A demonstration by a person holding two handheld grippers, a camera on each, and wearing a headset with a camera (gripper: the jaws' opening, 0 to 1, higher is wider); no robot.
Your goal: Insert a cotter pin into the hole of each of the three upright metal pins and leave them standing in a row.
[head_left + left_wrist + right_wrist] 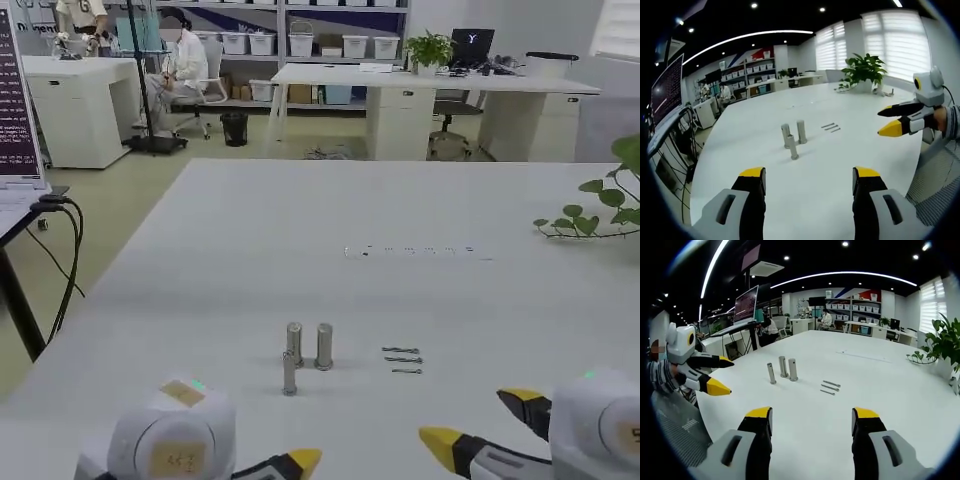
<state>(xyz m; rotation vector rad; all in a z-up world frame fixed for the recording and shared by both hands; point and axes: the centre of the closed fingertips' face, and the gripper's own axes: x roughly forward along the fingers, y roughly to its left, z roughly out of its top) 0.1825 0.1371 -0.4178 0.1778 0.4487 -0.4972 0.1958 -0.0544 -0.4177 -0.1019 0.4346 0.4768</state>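
Steel, three short upright cylindrical pins (324, 346) stand ahead of the left gripper (809, 175) and right gripper (811, 415), fingers (752, 185) wide, empty. The thin wire cotter pins (402, 360) (light, slippery, likely) lie nearer the right fingers; pinch their heads.

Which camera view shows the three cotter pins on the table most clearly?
The head view: the three cotter pins lie apart, seen from above, right of the upright metal pins. The right gripper view shows them at a low angle; the left gripper view shows them small and bunched.
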